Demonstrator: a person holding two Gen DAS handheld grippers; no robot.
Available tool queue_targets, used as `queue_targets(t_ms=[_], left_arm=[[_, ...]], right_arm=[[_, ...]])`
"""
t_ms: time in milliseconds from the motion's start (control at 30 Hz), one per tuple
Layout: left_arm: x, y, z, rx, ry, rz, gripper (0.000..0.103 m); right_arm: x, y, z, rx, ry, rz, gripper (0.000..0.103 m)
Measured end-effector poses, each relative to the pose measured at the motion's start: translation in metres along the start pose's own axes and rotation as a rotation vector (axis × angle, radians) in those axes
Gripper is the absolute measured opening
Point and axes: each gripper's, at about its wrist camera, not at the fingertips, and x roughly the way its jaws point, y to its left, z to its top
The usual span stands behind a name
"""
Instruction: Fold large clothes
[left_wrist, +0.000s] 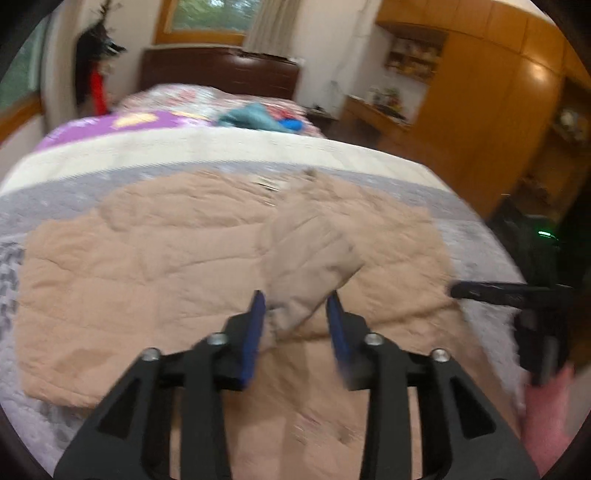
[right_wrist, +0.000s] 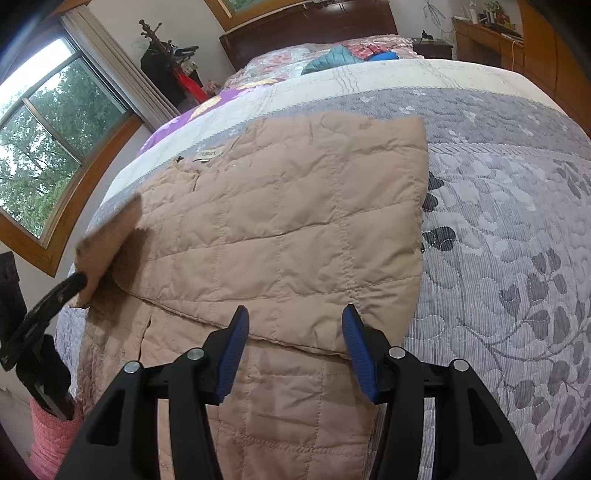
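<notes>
gently now: let the sleeve (left_wrist: 310, 258) drop clear of the half-open left gripper (left_wrist: 297, 317) fingers, flat across the tan quilted jacket (right_wrist: 295, 221) spread on the bed (right_wrist: 498, 240). keep the right gripper (right_wrist: 293, 347) parted, empty, above the folded edge.

The jacket (right_wrist: 280, 229) lies spread on the bed (right_wrist: 517, 258).

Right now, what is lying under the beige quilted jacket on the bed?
The beige quilted jacket lies on a grey leaf-patterned quilted bedspread, visible around it. Anything directly beneath the jacket is covered and cannot be seen.
</notes>
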Motion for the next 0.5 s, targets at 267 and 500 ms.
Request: queue_targets(t_ms=[267, 500], left_arm=[[-0.035, 0.037, -0.011, -0.093, -0.028, -0.071, 0.039], [-0.003, 0.097, -0.014, -0.201, 0.072, 0.239, 0.037]], right_arm=[[-0.002, 0.037, 0.000, -0.052, 0.023, 0.080, 0.053], [0.020, 0.108, 0.007, -0.130, 0.140, 0.157, 0.053]])
